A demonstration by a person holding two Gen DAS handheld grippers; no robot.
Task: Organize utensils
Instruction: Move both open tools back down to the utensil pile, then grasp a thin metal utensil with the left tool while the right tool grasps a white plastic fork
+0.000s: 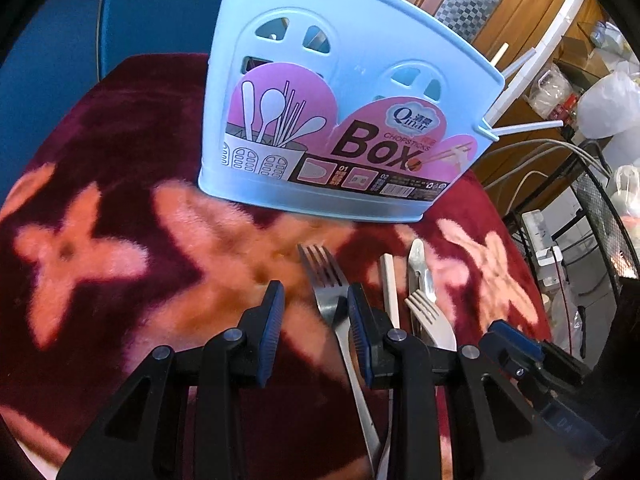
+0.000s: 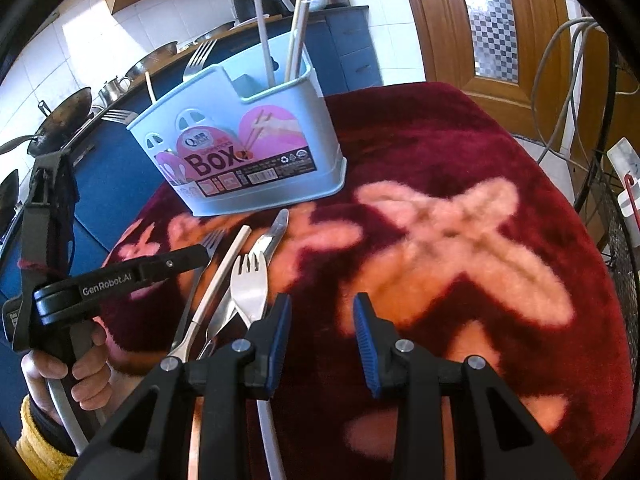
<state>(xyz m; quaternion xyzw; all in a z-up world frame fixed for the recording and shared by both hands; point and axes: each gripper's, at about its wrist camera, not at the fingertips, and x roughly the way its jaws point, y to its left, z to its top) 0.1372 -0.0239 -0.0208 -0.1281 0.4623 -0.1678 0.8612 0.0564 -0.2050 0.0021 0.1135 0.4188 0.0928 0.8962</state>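
A light blue utensil box point(image 1: 340, 120) point(image 2: 240, 148) stands at the back of the red floral blanket point(image 1: 100, 240) point(image 2: 460, 220), holding forks and several sticks. In front of it lie a metal fork point(image 1: 324, 280) point(image 2: 210, 240), a cream chopstick point(image 1: 390, 284) point(image 2: 224, 276), a knife point(image 1: 418, 264) point(image 2: 274, 232) and a white plastic fork point(image 1: 428, 312) point(image 2: 250, 284). My left gripper point(image 1: 316, 312) point(image 2: 202, 256) is open just above the metal fork, whose neck passes under the right finger. My right gripper point(image 2: 322, 320) point(image 1: 508, 332) is open with nothing in it, just right of the plastic fork.
A hand point(image 2: 80, 364) in a yellow sleeve holds the left gripper. Blue cabinets point(image 2: 352, 52) with woks point(image 2: 64, 116) stand behind the box. A wooden door point(image 2: 500, 28) is at the back right, and a black wire rack point(image 2: 616, 240) with cables stands at the blanket's right edge.
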